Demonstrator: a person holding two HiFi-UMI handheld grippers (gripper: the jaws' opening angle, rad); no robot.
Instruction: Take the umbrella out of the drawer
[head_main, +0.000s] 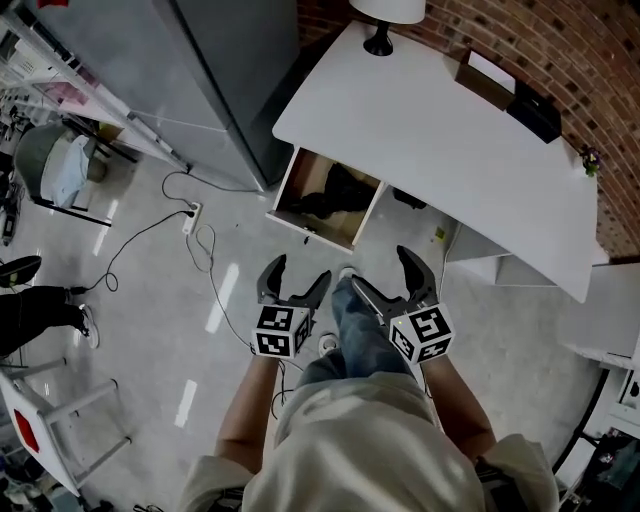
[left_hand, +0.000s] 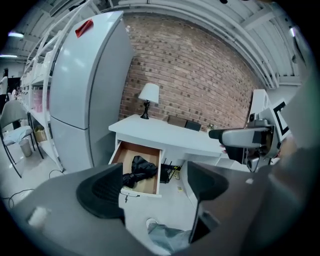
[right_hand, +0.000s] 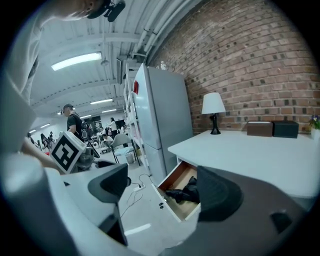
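Note:
A black folded umbrella (head_main: 335, 190) lies in the open wooden drawer (head_main: 300, 222) under the white desk (head_main: 440, 130). The left gripper view shows the umbrella (left_hand: 137, 170) in the drawer (left_hand: 149, 186), and so does the right gripper view, umbrella (right_hand: 184, 192) and drawer (right_hand: 175, 209). My left gripper (head_main: 296, 278) is open and empty, well short of the drawer, above the floor. My right gripper (head_main: 385, 271) is open and empty too, beside the left one.
A grey fridge (head_main: 215, 70) stands left of the desk. A lamp (head_main: 385, 15), a brown box (head_main: 485, 80) and a black box (head_main: 535, 110) sit on the desk. A power strip and cables (head_main: 195, 235) lie on the floor. A chair (head_main: 55, 165) stands far left.

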